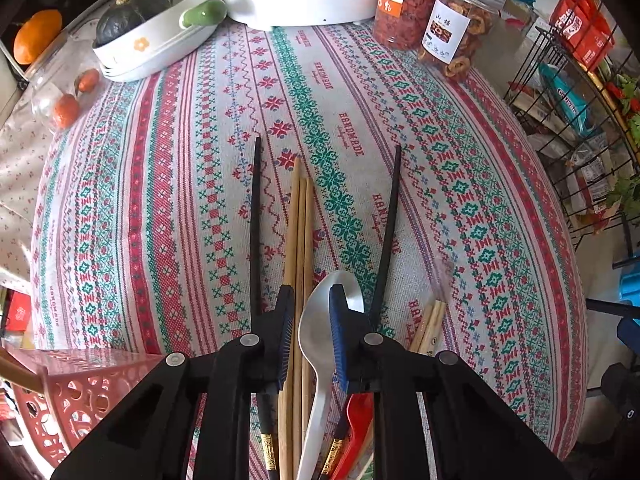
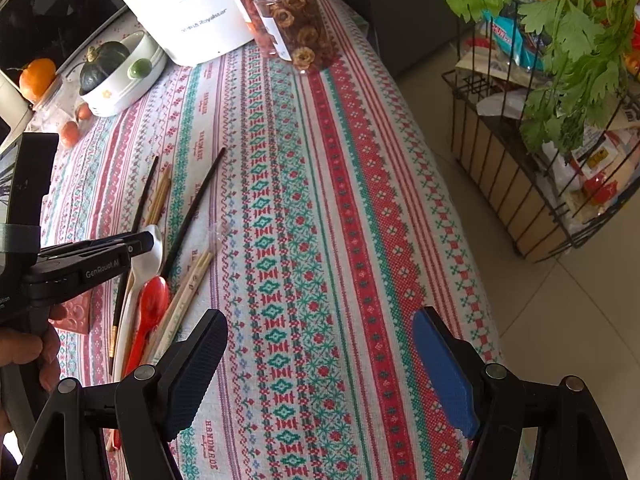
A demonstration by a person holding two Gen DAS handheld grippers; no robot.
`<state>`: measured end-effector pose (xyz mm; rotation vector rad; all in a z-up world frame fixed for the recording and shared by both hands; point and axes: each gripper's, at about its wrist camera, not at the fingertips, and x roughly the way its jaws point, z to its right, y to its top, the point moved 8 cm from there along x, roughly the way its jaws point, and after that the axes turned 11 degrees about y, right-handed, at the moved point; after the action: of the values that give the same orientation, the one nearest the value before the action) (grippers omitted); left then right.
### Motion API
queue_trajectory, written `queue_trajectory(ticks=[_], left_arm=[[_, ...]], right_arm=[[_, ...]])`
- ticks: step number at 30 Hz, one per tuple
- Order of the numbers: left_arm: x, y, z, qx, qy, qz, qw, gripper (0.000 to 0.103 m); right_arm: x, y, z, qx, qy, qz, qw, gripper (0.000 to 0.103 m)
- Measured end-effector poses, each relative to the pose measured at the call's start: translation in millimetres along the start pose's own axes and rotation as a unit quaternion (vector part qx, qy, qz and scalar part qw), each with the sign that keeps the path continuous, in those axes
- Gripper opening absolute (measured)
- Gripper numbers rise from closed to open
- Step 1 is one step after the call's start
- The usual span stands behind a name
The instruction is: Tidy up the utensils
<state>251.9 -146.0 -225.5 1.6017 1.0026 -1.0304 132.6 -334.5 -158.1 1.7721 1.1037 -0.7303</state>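
The left tool (image 1: 311, 330), jaws narrowed, straddles the wooden chopsticks (image 1: 299, 240) and the white spoon (image 1: 320, 344) to gather them; whether it pinches them, I cannot tell. Right of the spoon, the right tool (image 2: 320, 364) hangs spread.

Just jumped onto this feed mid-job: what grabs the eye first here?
The utensil pile: wooden chopsticks, a white spoon and a red spoon lie together on the patterned tablecloth. The left gripper straddles the chopsticks and white spoon, while the right gripper hangs open over bare cloth.
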Motion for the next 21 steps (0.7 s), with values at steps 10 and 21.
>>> queue_trajectory(ticks=[10,21], left_arm=[[-39.0,-8.8,8.0,0.053,-0.005,0.08,0.9954,0.001],[-135.6,-38.5,-11.7,0.057,-0.035,0.208,0.9759,0.001]], right_arm=[[7.5,3.0,-6.1,-0.007,-0.004,-0.005,1.0,0.081],[33.3,-1.9,-32.7,-0.028,0.008,-0.035,0.999,0.081]])
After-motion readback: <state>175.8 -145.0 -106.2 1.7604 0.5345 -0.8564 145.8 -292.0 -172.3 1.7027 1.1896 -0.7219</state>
